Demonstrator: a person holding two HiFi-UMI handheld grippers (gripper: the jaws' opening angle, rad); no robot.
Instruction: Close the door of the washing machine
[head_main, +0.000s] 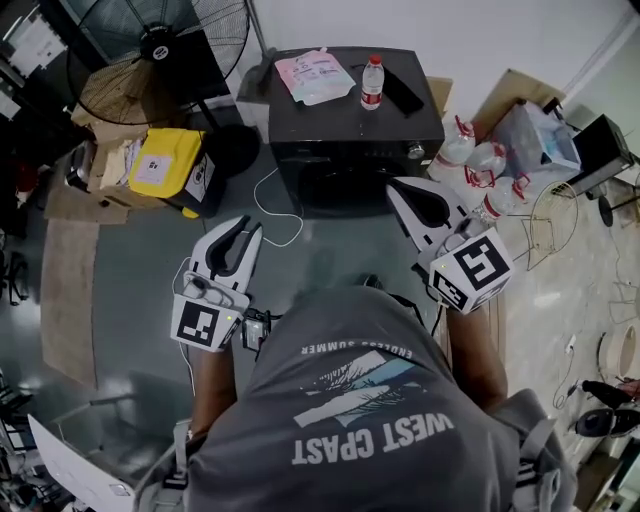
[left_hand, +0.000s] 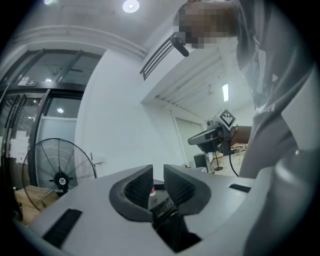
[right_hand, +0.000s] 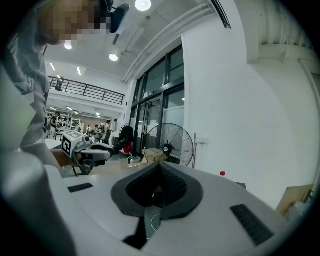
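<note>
Holding both units before the black front-loading washing machine (head_main: 355, 140) on the floor, I note its round dark door (head_main: 340, 188) appears flush with the front panel. Left hand-held gripper (head_main: 245, 232): jaws slightly apart, empty. Right hand-held gripper (head_main: 402, 192): jaws together, empty, just beside the machine's front right corner.

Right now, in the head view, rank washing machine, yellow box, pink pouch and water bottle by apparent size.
1. washing machine
2. yellow box
3. pink pouch
4. water bottle
Box and pouch look close; the pouch lies nearer the camera, so that pair is unsure.
</note>
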